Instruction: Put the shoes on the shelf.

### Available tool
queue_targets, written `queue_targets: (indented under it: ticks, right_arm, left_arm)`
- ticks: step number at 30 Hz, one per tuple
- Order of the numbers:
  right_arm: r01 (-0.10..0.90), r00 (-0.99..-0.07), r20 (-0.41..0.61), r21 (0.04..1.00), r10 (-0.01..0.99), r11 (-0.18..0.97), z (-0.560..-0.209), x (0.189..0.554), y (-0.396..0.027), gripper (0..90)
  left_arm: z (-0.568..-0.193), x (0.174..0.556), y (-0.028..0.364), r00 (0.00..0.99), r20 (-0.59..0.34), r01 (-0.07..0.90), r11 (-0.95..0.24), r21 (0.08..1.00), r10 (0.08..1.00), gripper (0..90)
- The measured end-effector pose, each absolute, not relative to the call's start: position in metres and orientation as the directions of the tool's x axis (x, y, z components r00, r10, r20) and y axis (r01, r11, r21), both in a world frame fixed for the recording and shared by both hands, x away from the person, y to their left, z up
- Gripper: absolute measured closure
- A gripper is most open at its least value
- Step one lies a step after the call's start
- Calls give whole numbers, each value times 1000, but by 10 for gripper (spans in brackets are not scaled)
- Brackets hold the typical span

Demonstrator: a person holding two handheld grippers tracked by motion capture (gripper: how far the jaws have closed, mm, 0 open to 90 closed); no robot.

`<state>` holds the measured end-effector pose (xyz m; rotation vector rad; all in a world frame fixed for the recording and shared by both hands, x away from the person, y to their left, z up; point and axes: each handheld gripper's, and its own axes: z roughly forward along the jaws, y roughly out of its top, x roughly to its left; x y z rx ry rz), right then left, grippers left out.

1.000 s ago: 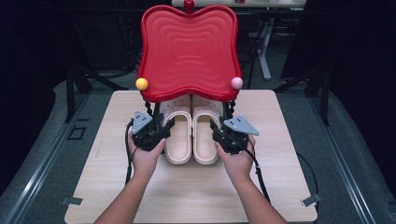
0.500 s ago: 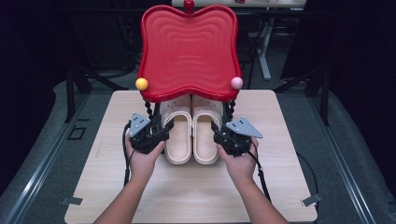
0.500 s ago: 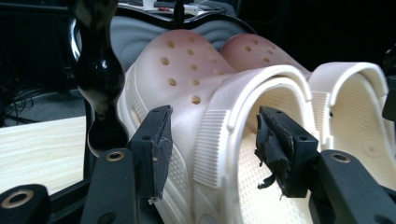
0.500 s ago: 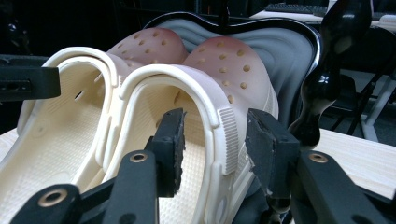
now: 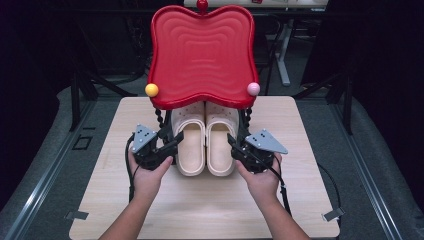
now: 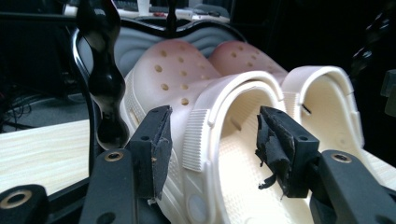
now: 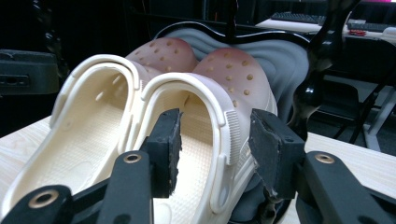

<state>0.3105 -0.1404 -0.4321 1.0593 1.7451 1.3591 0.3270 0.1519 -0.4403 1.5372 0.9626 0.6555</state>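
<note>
Two cream clogs stand side by side, toes under a red tray-topped rack (image 5: 200,55), heels toward me. My left gripper (image 5: 169,146) (image 6: 212,144) is open, its jaws astride the outer side wall of the left clog (image 5: 190,145) (image 6: 219,121) near the heel. My right gripper (image 5: 234,146) (image 7: 215,144) is open too, one jaw inside the right clog (image 5: 221,145) (image 7: 205,102) and one outside its outer wall. Neither pair of pads presses the wall. The toes are hidden under the tray in the high view.
The rack stands on black beaded legs (image 6: 100,70), one close beside each gripper. A yellow ball (image 5: 151,90) and a pink ball (image 5: 253,89) mark the tray's front corners. The wooden table (image 5: 200,210) has bare room in front of the clogs; dark floor surrounds it.
Both hands have drawn slightly back toward the near edge, with the grippers still at the clogs' heels. The clogs and the rack have not moved.
</note>
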Motion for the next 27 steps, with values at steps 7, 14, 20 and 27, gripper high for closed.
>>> queue_targets:
  ticks: [7,14,20,27]
  right_arm:
    - [184,-492,-19,975,870,126,-432,285,-143,521]
    - [195,-521,-30,969,853,153,-449,262,-144,521]
    - [218,-538,-45,957,842,191,-465,250,-144,545]
    - [252,-559,-13,950,829,185,-477,237,-146,683]
  left_arm:
    - [-439,302,157,543,-73,207,-49,977,837,458]
    - [-450,280,160,537,-51,209,-74,975,842,459]
    - [-465,266,160,548,-64,227,-74,971,834,474]
    - [-476,251,160,569,-55,227,-92,970,820,615]
